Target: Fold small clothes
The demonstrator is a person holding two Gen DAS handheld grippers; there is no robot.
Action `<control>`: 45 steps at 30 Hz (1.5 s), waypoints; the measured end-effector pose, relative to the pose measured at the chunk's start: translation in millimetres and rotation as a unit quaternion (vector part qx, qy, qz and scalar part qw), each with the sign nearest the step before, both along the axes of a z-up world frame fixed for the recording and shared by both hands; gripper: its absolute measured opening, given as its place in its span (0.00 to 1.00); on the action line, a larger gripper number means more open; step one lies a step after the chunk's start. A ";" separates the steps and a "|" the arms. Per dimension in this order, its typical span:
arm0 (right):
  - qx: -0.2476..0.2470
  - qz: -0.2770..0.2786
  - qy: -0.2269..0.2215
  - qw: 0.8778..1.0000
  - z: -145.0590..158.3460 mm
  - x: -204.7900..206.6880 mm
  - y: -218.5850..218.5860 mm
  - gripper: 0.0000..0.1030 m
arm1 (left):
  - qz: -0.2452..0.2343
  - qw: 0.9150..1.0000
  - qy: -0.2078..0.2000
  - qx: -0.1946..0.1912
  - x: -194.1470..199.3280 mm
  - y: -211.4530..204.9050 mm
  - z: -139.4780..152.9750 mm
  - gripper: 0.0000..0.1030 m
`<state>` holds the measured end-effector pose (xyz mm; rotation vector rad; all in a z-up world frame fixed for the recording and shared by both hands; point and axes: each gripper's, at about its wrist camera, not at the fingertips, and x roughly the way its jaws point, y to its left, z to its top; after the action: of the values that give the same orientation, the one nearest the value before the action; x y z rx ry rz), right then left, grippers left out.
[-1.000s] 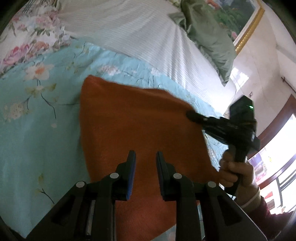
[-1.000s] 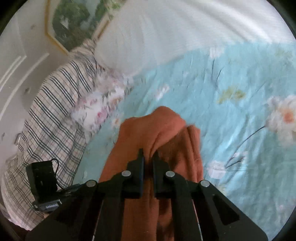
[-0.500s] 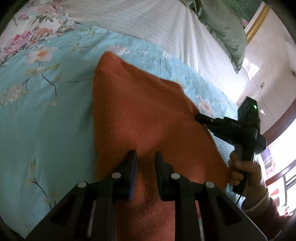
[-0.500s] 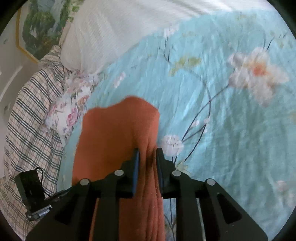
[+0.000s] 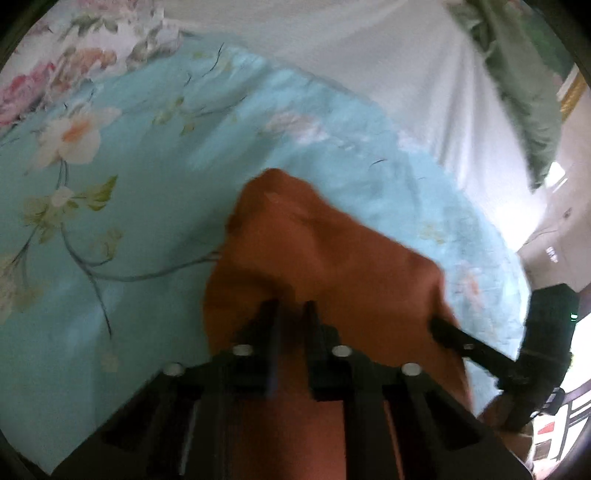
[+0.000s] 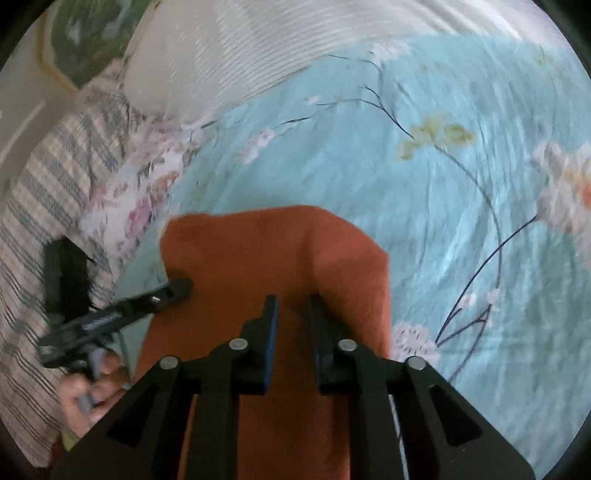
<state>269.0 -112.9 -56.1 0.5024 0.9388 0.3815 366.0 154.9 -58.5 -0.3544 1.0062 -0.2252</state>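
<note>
An orange cloth (image 5: 325, 258) lies bunched on the light blue floral bedspread (image 5: 129, 177). My left gripper (image 5: 291, 308) has its jaws nearly closed on a fold of the cloth. In the right wrist view the same orange cloth (image 6: 258, 251) hangs lifted over the bedspread. My right gripper (image 6: 293, 306) has its jaws around a ridge of it, a small gap showing between the pads. The right gripper's tip also shows in the left wrist view (image 5: 437, 326) on the cloth's right edge. The left gripper's tip also shows in the right wrist view (image 6: 181, 286) on the cloth's left edge.
A white striped pillow (image 5: 369, 55) and a green cushion (image 5: 528, 92) lie at the head of the bed. A plaid blanket (image 6: 48, 192) and a floral pillow (image 6: 140, 184) lie to the left in the right wrist view. A framed picture (image 6: 85, 33) hangs on the wall.
Both grippers have lifted and pulled the cloth, so it looks smaller and more bunched than the flat spread a second ago. The left jaws have narrowed onto the cloth. The right jaws have spread slightly.
</note>
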 end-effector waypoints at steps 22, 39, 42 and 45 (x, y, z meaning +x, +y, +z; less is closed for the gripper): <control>-0.054 0.032 -0.018 0.998 15.0 -154.8 -1.4 0.16 | -0.118 0.990 -0.076 0.002 -210.2 -22.7 29.0 0.18; -0.062 0.018 -0.024 0.998 0.9 -178.8 -10.6 0.16 | -0.078 0.994 -0.075 0.029 -242.5 -29.2 -1.0 0.17; -0.065 0.020 -0.021 0.997 1.4 -179.1 -13.9 0.16 | -0.068 0.994 -0.074 0.038 -244.5 -32.3 0.9 0.18; -0.070 0.018 -0.017 0.997 2.0 -183.7 -15.5 0.16 | -0.058 0.995 -0.070 0.037 -249.5 -32.1 2.8 0.18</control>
<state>85.3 -128.4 -54.1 0.3499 0.9361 0.3521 116.5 122.8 -55.7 -0.2096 0.8948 -0.3131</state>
